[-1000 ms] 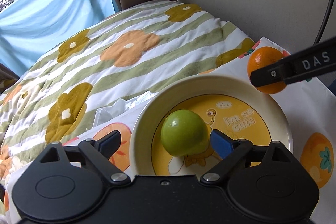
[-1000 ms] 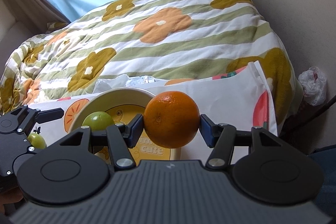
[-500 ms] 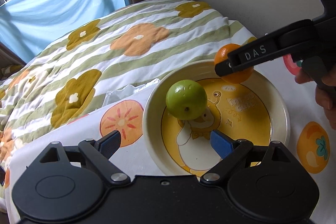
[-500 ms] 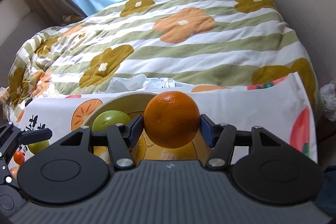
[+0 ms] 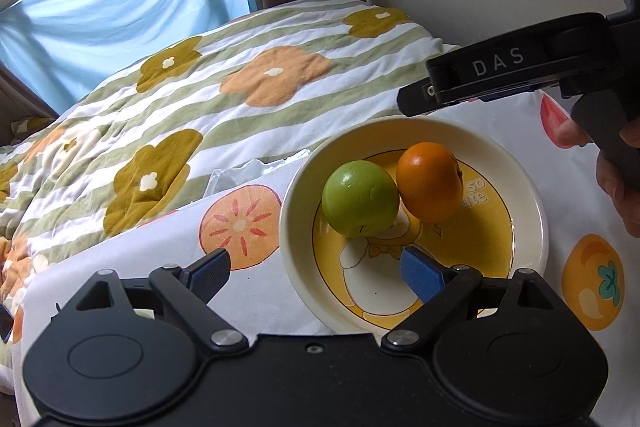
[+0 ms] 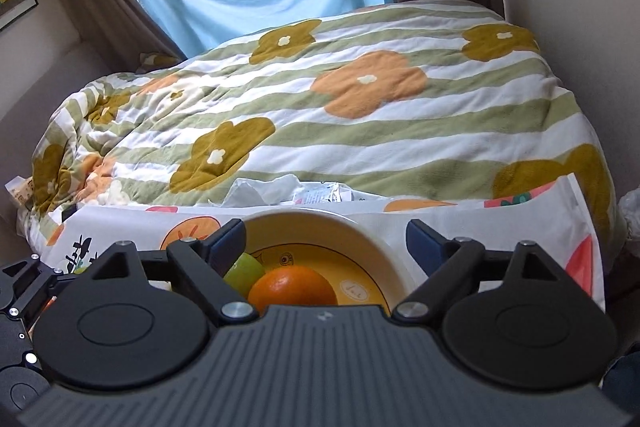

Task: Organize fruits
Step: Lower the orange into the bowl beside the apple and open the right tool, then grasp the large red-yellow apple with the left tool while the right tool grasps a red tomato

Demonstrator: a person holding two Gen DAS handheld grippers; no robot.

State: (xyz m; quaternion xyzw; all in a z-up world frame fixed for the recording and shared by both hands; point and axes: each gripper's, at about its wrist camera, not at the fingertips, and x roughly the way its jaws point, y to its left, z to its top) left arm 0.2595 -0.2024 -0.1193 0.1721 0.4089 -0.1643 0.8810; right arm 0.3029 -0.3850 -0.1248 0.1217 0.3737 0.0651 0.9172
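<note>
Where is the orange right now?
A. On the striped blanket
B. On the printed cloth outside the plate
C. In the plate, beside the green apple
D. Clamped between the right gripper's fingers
C: the orange sits in the plate next to the green apple, and the right gripper is open with nothing between its fingers.

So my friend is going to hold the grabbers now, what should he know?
Left gripper: open, holding nothing, in front of the plate.
Right gripper: open, holding nothing, above the plate.
Done: the orange and the green apple sit in the plate, touching each other.
Left: a small green fruit shows at the far left of the tablecloth; probably that goes next. Anything beyond it is hidden.
</note>
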